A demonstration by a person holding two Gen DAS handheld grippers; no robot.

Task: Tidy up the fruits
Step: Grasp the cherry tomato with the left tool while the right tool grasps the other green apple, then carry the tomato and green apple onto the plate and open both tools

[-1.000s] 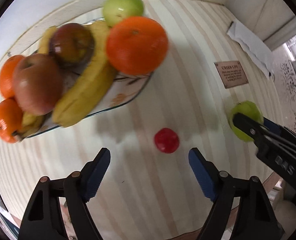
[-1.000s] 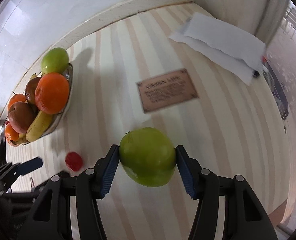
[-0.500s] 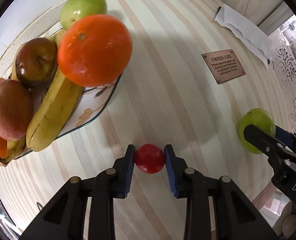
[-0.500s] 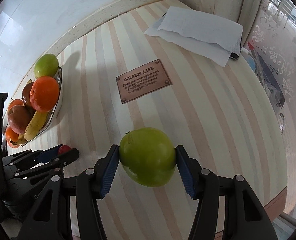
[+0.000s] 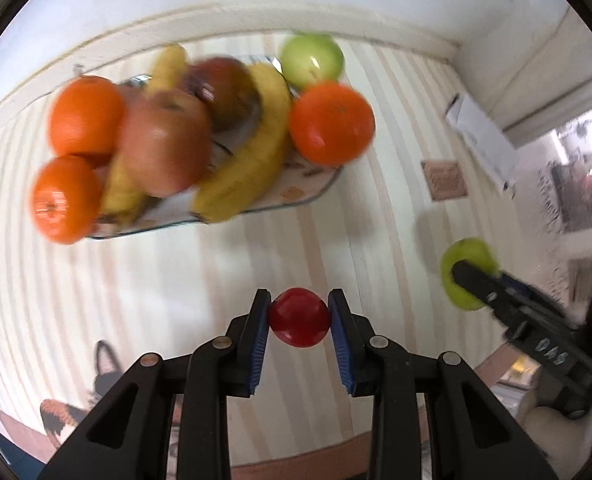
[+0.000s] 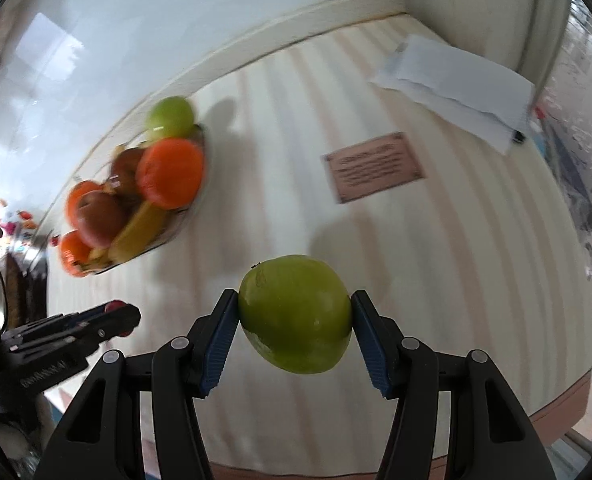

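Ahead of my left fingers point(image 5: 299, 322) the striped tabletop point(image 5: 256, 256) lies bare up to the fruit plate point(image 5: 296, 196), so I have open room there. The plate itself is heaped: oranges point(image 5: 331, 123), apples point(image 5: 164, 142) and bananas point(image 5: 252, 152) crowd it, with a green apple point(image 5: 311, 60) at its far rim by the wall. To my right, my other fingers point(image 6: 294, 322) have bare tabletop ahead; a flat brown plaque point(image 6: 375, 166) and white papers point(image 6: 455, 80) lie further off near the corner.
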